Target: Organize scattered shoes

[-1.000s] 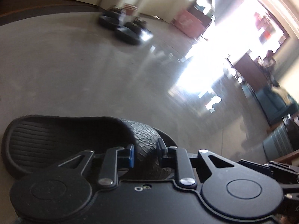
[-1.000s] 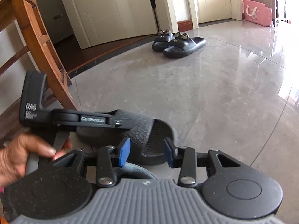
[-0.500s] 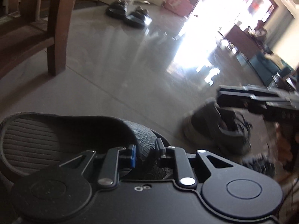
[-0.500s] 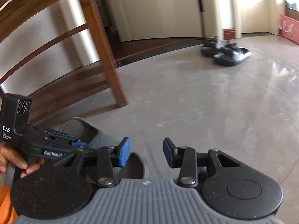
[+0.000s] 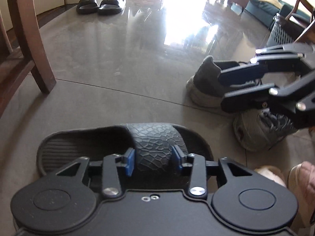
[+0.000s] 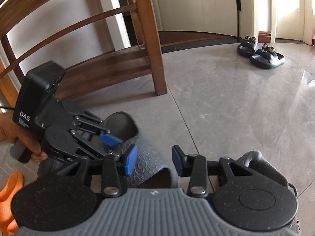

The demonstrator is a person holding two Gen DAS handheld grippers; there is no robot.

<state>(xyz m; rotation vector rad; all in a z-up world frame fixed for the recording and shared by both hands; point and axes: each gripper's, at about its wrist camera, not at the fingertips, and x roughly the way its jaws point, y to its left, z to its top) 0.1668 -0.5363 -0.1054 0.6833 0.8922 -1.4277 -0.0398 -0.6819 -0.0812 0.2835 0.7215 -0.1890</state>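
The black slide sandal [image 5: 126, 147] lies flat on the grey floor [image 5: 122, 63], its long axis across the left wrist view, heel end to the left and toe end to the right. The left tongs [image 5: 153, 158] stand directly over its textured strap, one blue pad on each side; the jaws are opening, and the pads seem just clear of the strap, so the sandal rests on the floor by itself. The right tongs [image 6: 154, 161] are partly open and hold nothing; they hang just right of this sandal. Beyond the sandal to the right lie two grey sneakers [image 5: 208, 84], nearer to the right tongs. A matched pair of black slides [image 5: 100, 4] stands far beyond the sandal, near the wall.
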